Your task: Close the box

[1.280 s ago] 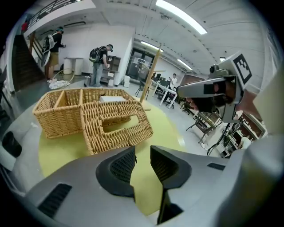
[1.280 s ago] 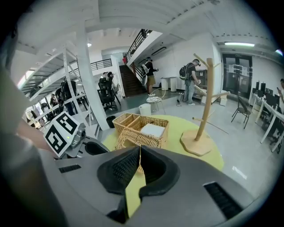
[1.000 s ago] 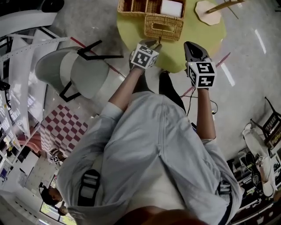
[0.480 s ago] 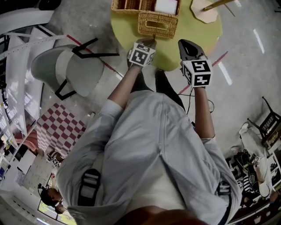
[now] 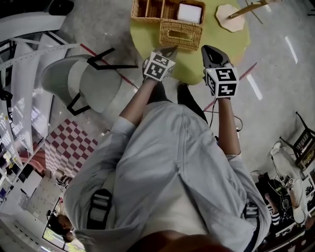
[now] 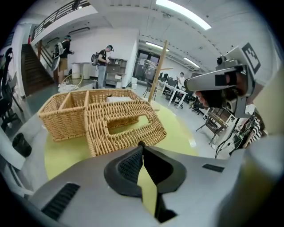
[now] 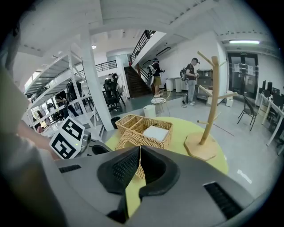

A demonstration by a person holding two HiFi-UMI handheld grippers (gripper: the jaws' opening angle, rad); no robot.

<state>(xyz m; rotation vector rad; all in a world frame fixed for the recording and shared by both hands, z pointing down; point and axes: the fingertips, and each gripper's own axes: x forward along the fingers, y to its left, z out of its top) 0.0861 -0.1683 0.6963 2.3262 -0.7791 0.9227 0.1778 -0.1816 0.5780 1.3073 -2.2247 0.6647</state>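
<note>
Tabletop: one round yellow-green tabletop (image 5: 226, 42), at 12 o'clock in the head view.
Box: one brown woven basket box (image 5: 160, 9) sits at 11 o'clock on the tabletop. It is split into little rooms inside.
Lid: one woven lid with a long slot (image 5: 180, 33) is open. It folds out from the box side at 6 o'clock and touches the box there.
Inside the box: one flat white square thing (image 5: 189, 13) lies in the room at the 3 o'clock end.
Stand: one light wooden stand with pegs (image 7: 206, 119) is at 2 o'clock on the tabletop, apart from the box.
Chair: one grey chair with black legs (image 5: 81, 81) stands on the floor at 9 o'clock from the tabletop.
Grippers: two.
Left hand-held gripper (image 6: 141, 144): its jaws are pressed together with nothing in them. The tip is right by the lid's edge at 6 o'clock. I cannot tell if it touches.
Right hand-held gripper (image 7: 140, 147): its jaws are pressed together too, and hold nothing. It is above the tabletop at 4 o'clock from the lid, apart from the lid.
</note>
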